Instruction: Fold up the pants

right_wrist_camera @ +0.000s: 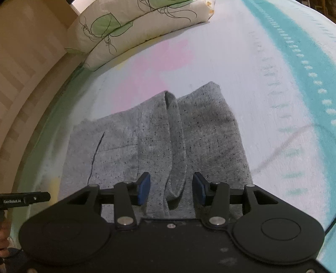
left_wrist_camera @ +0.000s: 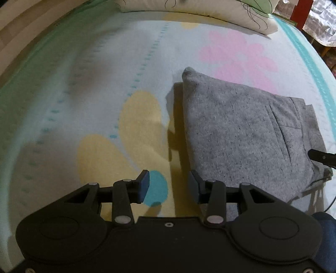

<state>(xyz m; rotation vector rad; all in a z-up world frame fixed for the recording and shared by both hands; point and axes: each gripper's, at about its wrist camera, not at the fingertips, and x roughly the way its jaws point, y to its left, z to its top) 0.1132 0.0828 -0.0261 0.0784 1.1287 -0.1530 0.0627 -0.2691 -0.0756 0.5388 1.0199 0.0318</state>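
The grey speckled pants (left_wrist_camera: 241,130) lie folded into a thick rectangle on the flowered bedsheet (left_wrist_camera: 105,73). My left gripper (left_wrist_camera: 169,187) hangs open just off their left edge, over the sheet, with nothing between its blue pads. In the right wrist view the pants (right_wrist_camera: 210,130) fill the middle, with a raised strip of fabric (right_wrist_camera: 176,134) running toward me. My right gripper (right_wrist_camera: 171,189) stands open over the near edge, with that strip between its fingers but not pinched. The right gripper's tip (left_wrist_camera: 321,157) shows at the pants' right side.
A white pillow with green leaf print (right_wrist_camera: 136,25) lies at the head of the bed, next to a wooden board (right_wrist_camera: 25,63). A thin cable (right_wrist_camera: 283,145) crosses the sheet right of the pants. A red post (left_wrist_camera: 302,12) stands beyond the bed's far corner.
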